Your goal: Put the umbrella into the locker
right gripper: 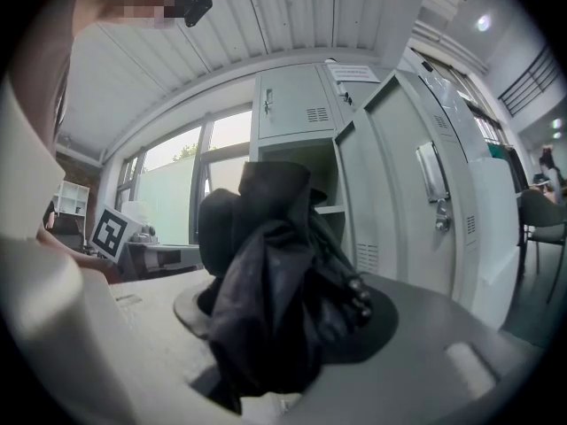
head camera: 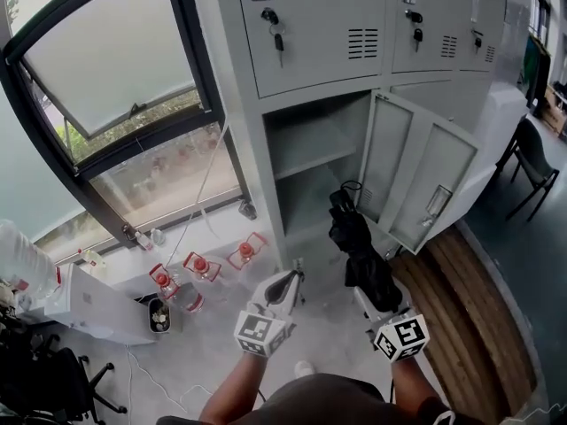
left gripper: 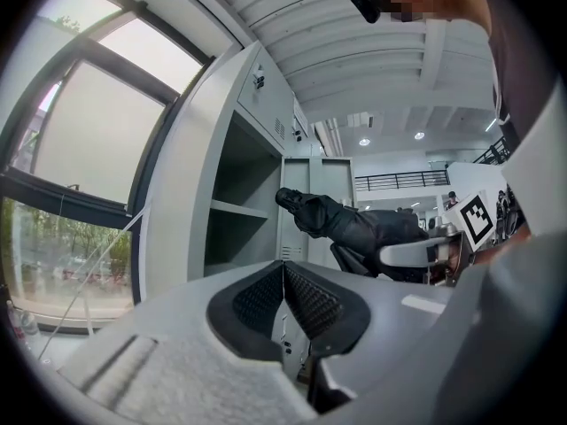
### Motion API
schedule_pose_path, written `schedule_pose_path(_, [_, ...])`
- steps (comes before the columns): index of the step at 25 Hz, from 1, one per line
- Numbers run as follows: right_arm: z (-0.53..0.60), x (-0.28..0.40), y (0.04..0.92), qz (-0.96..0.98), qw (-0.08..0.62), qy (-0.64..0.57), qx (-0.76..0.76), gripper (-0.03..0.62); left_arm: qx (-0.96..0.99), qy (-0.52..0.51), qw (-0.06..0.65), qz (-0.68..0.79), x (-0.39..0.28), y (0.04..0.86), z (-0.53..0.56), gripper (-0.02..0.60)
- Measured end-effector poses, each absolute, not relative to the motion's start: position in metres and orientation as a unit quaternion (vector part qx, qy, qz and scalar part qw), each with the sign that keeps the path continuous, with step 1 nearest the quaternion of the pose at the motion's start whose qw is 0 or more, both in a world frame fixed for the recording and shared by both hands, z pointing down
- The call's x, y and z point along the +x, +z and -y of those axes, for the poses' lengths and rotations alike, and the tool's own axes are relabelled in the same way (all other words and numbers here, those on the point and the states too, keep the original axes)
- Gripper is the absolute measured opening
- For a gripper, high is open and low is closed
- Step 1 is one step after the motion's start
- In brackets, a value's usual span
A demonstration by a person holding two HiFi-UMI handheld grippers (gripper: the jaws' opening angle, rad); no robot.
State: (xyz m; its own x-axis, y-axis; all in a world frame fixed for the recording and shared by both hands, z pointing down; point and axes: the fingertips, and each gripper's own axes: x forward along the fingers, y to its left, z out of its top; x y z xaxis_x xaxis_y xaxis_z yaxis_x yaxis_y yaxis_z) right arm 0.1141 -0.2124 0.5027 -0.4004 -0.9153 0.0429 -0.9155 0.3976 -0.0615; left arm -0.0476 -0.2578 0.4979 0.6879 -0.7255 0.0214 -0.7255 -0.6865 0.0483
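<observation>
clamping the umbrella [head camera: 353,230], right gripper [head camera: 374,289] before the open locker [head camera: 306,135] (left gripper [head camera: 287,283] closed, empty)

The umbrella [right gripper: 266,268] hides the right gripper's [head camera: 379,301] pads. The top edge of the head view cuts off the upper lockers [head camera: 310,25]. The red things [head camera: 202,266] under the window are too small to tell.

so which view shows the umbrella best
The head view: the whole folded black umbrella shows, from the right gripper that holds it up to its end near the open locker. The left gripper view shows it side-on but smaller. The right gripper view shows only bunched fabric, close up.
</observation>
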Motion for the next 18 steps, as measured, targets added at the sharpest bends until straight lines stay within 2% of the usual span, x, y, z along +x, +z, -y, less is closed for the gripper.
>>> schedule_pose_path(18, [0.267,0.092,0.528,0.846,0.039,0.058,0.529,0.242,0.901,-0.016,0.030,0.432,-0.078,0.514,0.306,0.005])
